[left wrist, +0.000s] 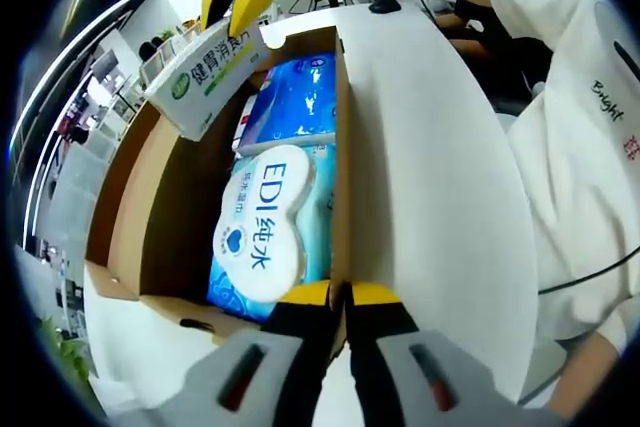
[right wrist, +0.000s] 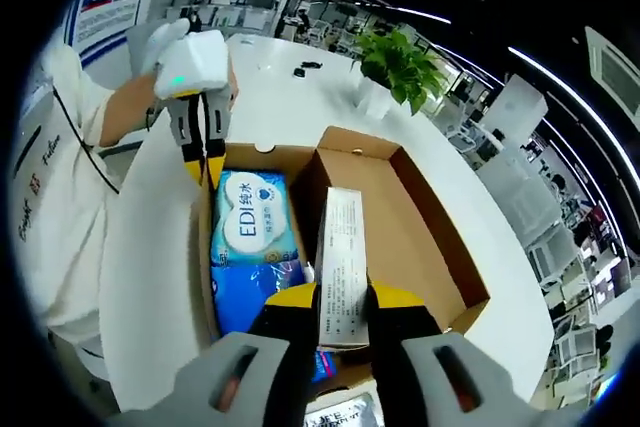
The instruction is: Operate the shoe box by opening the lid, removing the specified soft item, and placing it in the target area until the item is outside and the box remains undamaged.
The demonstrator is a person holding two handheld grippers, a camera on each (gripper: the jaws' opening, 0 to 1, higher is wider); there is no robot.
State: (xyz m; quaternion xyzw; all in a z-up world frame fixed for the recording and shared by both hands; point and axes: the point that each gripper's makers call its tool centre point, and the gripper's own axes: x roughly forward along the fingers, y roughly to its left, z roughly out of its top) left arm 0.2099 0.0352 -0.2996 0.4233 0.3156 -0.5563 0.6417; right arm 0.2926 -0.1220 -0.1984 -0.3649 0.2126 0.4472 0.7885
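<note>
The left gripper (left wrist: 338, 297) is seen with its jaws clamped on the near wall of the open shoe box (left wrist: 160, 217), beside the white lid (left wrist: 430, 177). The right gripper (right wrist: 343, 309) is seen with its jaws clamped on a white-and-green carton (right wrist: 340, 257), printed with Chinese characters, held upright above the box. A blue wipes pack (left wrist: 262, 227), marked "EDI", is seen lying inside the box against its lid-side wall.

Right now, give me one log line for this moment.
box: lid open | left gripper: shut on box wall | right gripper: shut on white carton | wipes pack: inside box
</note>
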